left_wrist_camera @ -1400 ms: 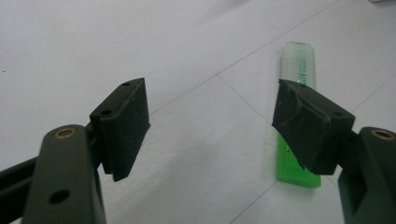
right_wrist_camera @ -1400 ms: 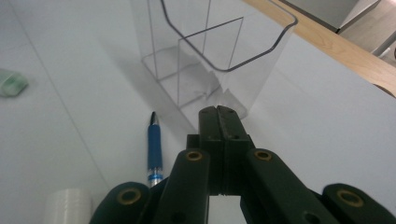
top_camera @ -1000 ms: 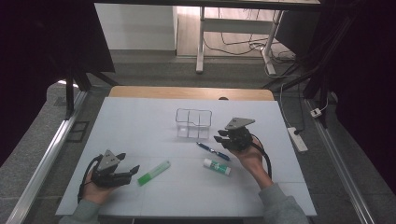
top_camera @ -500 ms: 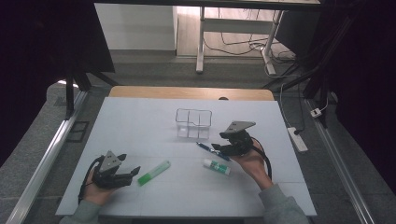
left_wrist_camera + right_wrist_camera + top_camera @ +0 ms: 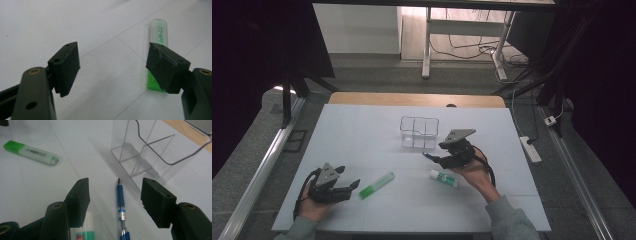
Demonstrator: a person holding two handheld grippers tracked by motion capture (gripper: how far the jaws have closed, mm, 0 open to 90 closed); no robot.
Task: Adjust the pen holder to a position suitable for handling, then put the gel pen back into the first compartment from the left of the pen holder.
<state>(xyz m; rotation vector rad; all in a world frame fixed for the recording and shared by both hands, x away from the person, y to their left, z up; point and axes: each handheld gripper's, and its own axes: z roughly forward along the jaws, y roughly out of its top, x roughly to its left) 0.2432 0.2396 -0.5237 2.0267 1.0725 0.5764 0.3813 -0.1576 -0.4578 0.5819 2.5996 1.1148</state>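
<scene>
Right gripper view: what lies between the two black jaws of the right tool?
A blue pen lies on the white table between the open jaws, untouched, its tip toward the clear organizer.

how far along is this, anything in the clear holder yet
Nothing looks done: the clear holder is empty. In hand: the right gripper has just been opening, jaws either side of the blue pen lying on the table, not pressing it. Left: pen, glue stick and green highlighter, beside the open left gripper.
</scene>
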